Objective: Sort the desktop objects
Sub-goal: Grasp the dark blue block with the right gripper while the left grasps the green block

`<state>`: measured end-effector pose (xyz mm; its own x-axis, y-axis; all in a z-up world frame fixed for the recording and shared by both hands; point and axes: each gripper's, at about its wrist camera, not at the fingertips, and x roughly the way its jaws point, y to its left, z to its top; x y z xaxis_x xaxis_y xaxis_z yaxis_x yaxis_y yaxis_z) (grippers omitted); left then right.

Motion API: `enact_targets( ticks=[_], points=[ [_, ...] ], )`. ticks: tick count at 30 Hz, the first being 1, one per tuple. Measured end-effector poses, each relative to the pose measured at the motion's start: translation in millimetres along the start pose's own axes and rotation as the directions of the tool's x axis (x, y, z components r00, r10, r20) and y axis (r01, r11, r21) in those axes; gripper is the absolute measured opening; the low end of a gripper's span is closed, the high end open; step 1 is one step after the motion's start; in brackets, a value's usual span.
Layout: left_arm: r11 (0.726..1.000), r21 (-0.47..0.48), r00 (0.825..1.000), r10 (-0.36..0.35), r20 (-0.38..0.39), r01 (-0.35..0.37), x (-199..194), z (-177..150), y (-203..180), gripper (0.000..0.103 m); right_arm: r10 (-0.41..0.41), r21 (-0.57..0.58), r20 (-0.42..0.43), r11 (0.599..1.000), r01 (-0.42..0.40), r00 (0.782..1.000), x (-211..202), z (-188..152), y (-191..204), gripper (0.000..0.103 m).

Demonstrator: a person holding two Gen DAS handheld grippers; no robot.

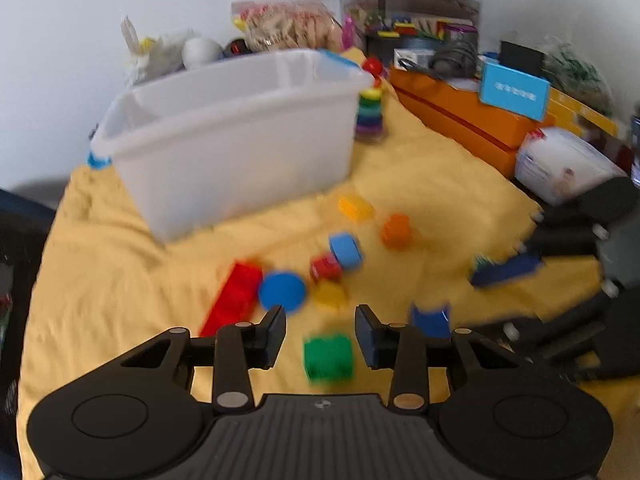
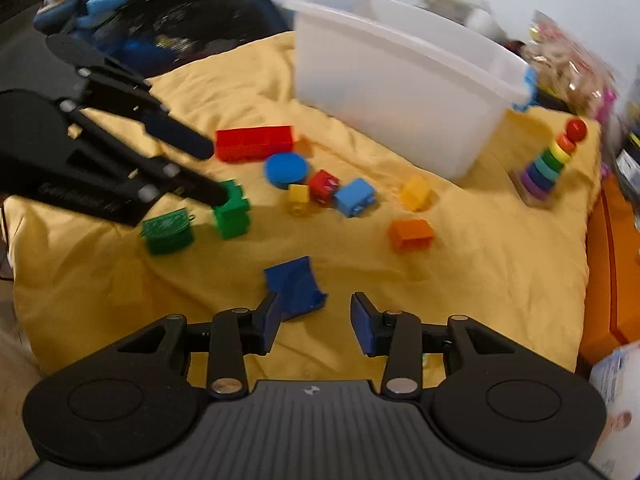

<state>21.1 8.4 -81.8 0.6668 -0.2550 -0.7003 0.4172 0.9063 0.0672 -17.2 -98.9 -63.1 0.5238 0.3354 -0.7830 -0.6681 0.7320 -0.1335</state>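
Toy blocks lie scattered on a yellow cloth [image 2: 480,264] in front of a white plastic bin [image 1: 224,128], which also shows in the right wrist view [image 2: 392,76]. My left gripper [image 1: 321,330] is open above a green block [image 1: 328,358]; from the right wrist view its tips [image 2: 214,174] sit just above and to the left of a green block [image 2: 232,212]. My right gripper [image 2: 314,320] is open and empty, just behind a dark blue curved block [image 2: 296,286]. A long red block [image 2: 254,142], a blue disc [image 2: 286,168] and red, yellow, light blue and orange blocks lie between them.
A rainbow ring stacker [image 2: 550,164] stands right of the bin. Orange boxes [image 1: 460,116], a blue card and a clutter of bags and containers line the back and right. A dark bag [image 2: 168,12] lies off the cloth at the far left.
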Motion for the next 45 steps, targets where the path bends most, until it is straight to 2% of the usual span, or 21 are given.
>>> enact_targets(
  ticks=[2,4,7,11,16,21,26,29,31,37,38,40,42,45],
  points=[
    [1.000,0.014,0.998,0.024,-0.056,-0.023,18.1,4.7,-1.8,0.042,-0.004,0.014,-0.003,1.000,0.004,1.000,-0.1,-1.0,-1.8,0.043],
    [1.000,0.025,0.995,0.020,-0.098,-0.017,24.3,1.7,-3.6,0.042,-0.003,0.023,-0.009,1.000,0.004,1.000,-0.2,-2.8,-1.1,0.045],
    [1.000,0.029,0.996,0.001,-0.086,0.002,11.5,-10.3,-4.5,0.042,-0.001,0.033,-0.010,0.999,0.001,1.000,-2.2,-5.8,-0.5,0.046],
    [1.000,-0.018,0.996,-0.022,-0.083,0.020,-8.3,-27.1,1.9,0.043,-0.001,0.052,-0.012,0.999,0.002,1.000,-2.8,-8.5,-3.0,0.046],
    [1.000,-0.029,0.997,0.000,-0.081,-0.002,-15.6,-29.8,3.2,0.042,0.000,0.058,-0.009,0.998,0.001,1.000,-1.7,-7.5,-4.9,0.047],
    [0.999,0.038,0.997,-0.007,-0.074,0.010,-19.6,-25.2,-7.2,0.043,0.033,0.104,0.004,0.994,-0.033,0.999,-0.2,-3.7,-9.1,0.049],
    [0.987,0.159,0.994,0.011,-0.109,0.007,-3.2,-13.7,-20.4,0.043,0.033,0.124,-0.007,0.992,-0.032,0.999,5.3,-0.8,-10.1,0.049],
    [0.963,0.267,0.989,0.000,-0.150,0.040,13.1,-8.7,-29.9,0.045,0.027,0.118,-0.004,0.993,-0.026,1.000,6.3,1.7,-7.2,0.050],
    [0.954,0.296,0.986,0.006,-0.165,0.043,20.9,-8.5,-32.6,0.045,0.027,0.116,-0.006,0.993,-0.026,1.000,7.2,2.7,-5.7,0.051],
    [0.968,0.232,0.982,-0.051,-0.181,0.093,34.4,-12.5,-26.8,0.044,0.021,0.138,-0.011,0.990,-0.019,1.000,6.9,-0.6,-7.9,0.051],
    [0.972,0.214,0.981,-0.059,-0.182,0.098,38.0,-12.6,-25.1,0.037,0.025,0.152,-0.015,0.988,-0.023,1.000,8.3,-1.0,-8.9,0.051],
    [0.980,0.160,0.979,-0.089,-0.185,0.119,39.1,-10.2,-20.2,0.034,0.041,0.177,-0.015,0.984,-0.037,0.999,13.1,-1.7,-11.9,0.055],
    [0.984,0.140,0.983,-0.088,-0.160,0.111,33.5,-8.3,-18.0,0.034,0.065,0.195,-0.018,0.979,-0.060,0.998,18.4,-1.8,-14.6,0.058],
    [0.989,0.108,0.981,-0.079,-0.177,0.100,33.6,-9.3,-12.0,0.034,0.096,0.196,-0.009,0.976,-0.092,0.995,22.1,0.3,-14.4,0.059]
  ],
)
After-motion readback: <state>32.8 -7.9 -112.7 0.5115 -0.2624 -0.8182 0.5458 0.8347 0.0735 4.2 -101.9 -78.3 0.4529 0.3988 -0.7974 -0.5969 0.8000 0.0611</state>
